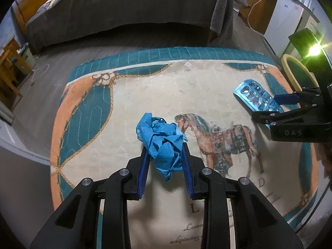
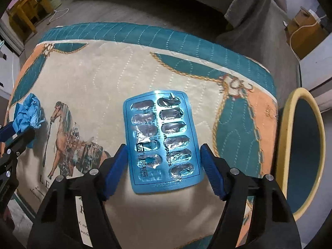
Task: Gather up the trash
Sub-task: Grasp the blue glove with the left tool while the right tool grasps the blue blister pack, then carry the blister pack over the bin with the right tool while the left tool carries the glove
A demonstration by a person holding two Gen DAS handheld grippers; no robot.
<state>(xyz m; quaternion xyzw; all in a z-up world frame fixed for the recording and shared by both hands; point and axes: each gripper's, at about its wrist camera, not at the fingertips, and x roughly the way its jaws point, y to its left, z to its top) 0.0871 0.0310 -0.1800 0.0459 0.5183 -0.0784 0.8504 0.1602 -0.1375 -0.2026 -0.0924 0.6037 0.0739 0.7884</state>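
Two pieces of trash lie on the horse-print rug (image 2: pixel 87 78). First, a crumpled blue paper wad (image 1: pixel 164 143), creased and bunched, sits near the middle of the rug right at the printed horse's nose, and the left gripper (image 1: pixel 165 155) is clamped on it, both blue pads pressing into its sides. Second, an empty blue blister pack (image 2: pixel 162 141), its foil pockets all torn open with dark print running down its middle, lies flat toward the rug's right edge. The right gripper (image 2: pixel 162 159) straddles the pack's near half, its pads standing just off either long edge, not pressing yet. A yellow-rimmed bin (image 2: pixel 300 155) stands just beyond the rug's right edge.
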